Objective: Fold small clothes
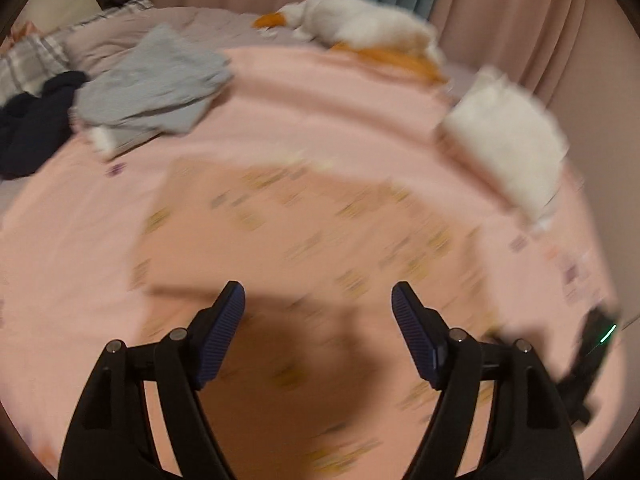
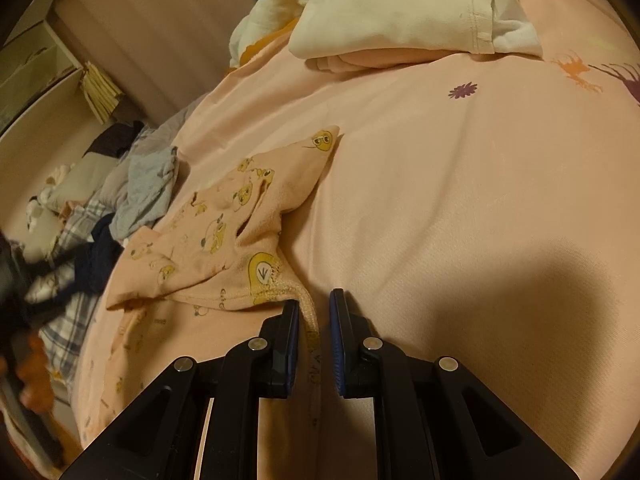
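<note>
**Right gripper pinched the garment's hem; left gripper spread above it**

The right gripper (image 2: 314, 312) was pressed together on the ribbed hem of the pink garment (image 2: 224, 236), a small piece printed with yellow cartoon figures. The garment lay partly folded on the pink bedcover (image 2: 460, 208), stretching ahead and to the left of that gripper. The left gripper (image 1: 318, 300) stood spread, nothing between its blue pads (image 1: 412, 332), hovering over the garment, which lay blurred just ahead of it. Ahead-left of the left gripper lay a grey cloth (image 1: 156, 84); ahead-right, a white folded piece (image 1: 508, 148).
</note>
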`<state>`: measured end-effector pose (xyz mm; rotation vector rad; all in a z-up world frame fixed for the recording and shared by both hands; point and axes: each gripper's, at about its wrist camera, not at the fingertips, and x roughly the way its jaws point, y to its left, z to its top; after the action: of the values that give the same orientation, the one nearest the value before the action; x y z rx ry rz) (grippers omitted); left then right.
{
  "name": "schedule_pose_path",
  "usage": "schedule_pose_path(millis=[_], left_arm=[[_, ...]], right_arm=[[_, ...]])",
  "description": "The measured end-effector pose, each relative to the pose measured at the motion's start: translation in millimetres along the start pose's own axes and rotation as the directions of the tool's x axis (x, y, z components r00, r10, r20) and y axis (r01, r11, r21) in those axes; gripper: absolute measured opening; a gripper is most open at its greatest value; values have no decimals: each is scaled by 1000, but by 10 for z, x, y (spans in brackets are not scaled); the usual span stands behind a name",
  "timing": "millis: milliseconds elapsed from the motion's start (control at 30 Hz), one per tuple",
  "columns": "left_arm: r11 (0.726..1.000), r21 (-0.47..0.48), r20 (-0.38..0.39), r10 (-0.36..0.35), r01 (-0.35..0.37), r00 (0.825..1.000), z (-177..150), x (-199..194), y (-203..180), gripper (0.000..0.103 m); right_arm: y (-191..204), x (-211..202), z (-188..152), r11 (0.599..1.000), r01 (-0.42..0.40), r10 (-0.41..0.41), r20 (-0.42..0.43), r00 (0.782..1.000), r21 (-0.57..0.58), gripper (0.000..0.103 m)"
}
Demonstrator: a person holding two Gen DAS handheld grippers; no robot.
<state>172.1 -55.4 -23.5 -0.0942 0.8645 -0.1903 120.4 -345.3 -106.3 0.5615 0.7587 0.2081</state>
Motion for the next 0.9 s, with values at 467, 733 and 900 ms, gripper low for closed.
schedule_pose_path(millis=[467,733,900], left_arm=[[981,-81,-55,172,-176,984,-748,140,1356,89],[994,-34,-110,103,-107,989,-810,61,1380,87],[996,-46,-85,73,-77,994,-897,8,1413,87]], right_arm=[[446,-309,102,986,55,-48,48,998,-155,33],[855,138,618,994,-86,80,-87,993,-63,49],[858,717,692,996,80,-84,-162,983,-33,49]])
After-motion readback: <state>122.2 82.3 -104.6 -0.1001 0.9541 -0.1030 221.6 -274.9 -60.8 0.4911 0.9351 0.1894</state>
